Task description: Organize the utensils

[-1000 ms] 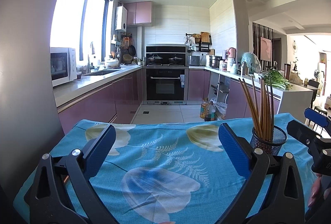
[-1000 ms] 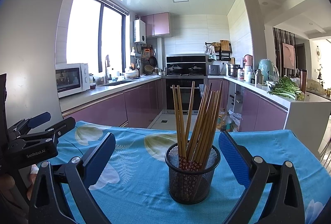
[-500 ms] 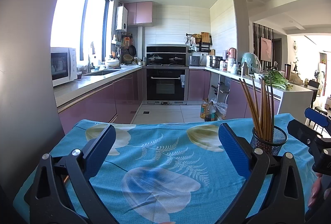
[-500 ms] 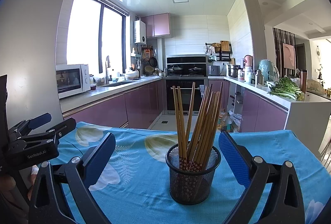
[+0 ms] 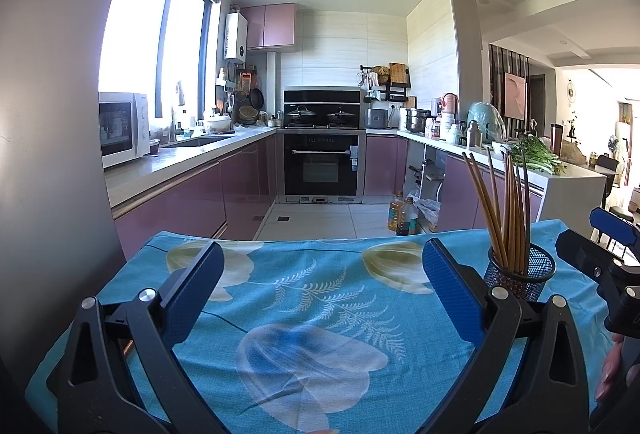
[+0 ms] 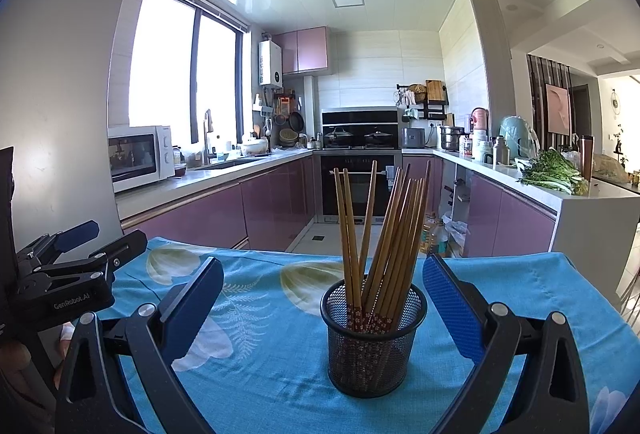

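Both grippers, left (image 5: 320, 290) and right (image 6: 322, 298), jaws released, empty. Chopsticks (image 6: 380, 234) upright in mesh cup (image 6: 372, 346) on table (image 6: 272, 374), ahead of right gripper.

In the right wrist view, the black mesh holder (image 6: 374, 338) full of upright chopsticks (image 6: 384, 230) stands at lower centre, in the gap between the wide-spread fingers of the right gripper (image 6: 323, 304), blocking a straight pass forward. The blue floral tablecloth (image 5: 312, 314) across the lower middle of the left wrist view lies bare between the parted fingers of the left gripper (image 5: 323, 290). There the holder sits at right, just beyond the right-hand finger.
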`<state>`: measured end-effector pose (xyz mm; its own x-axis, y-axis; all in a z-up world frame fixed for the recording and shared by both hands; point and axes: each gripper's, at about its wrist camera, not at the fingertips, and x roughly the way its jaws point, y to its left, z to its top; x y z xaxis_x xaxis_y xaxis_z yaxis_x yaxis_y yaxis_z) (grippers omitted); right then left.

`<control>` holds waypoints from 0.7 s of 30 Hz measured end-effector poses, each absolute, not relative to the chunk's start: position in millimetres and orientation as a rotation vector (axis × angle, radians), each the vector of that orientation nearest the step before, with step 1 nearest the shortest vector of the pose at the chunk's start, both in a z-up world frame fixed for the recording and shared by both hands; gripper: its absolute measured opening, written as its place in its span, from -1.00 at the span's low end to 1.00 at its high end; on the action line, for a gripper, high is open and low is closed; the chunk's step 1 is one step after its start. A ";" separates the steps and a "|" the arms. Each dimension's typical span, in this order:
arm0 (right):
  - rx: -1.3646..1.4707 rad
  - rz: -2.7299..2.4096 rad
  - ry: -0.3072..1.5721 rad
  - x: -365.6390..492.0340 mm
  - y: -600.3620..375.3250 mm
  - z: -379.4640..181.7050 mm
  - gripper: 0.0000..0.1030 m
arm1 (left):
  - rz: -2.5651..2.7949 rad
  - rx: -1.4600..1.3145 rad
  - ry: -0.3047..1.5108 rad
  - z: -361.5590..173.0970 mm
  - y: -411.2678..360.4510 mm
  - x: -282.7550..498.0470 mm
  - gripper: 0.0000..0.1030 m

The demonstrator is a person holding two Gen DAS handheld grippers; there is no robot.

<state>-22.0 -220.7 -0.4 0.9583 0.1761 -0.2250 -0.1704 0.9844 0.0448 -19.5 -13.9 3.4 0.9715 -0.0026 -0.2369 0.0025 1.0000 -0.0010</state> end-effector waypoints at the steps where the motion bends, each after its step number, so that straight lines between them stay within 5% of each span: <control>1: 0.024 0.175 0.229 -22.0 -220.0 0.2 0.87 | -0.003 -0.001 0.239 3.5 -13.8 -19.5 0.90; 21: 0.026 0.170 0.222 -21.1 -218.2 0.5 0.87 | -0.002 0.000 0.238 3.0 -14.0 -19.7 0.90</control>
<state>-21.1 -218.2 0.5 0.9611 0.1705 -0.2173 -0.1648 0.9853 0.0445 -19.7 -14.0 3.0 0.9717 -0.0024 -0.2362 0.0023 1.0000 -0.0006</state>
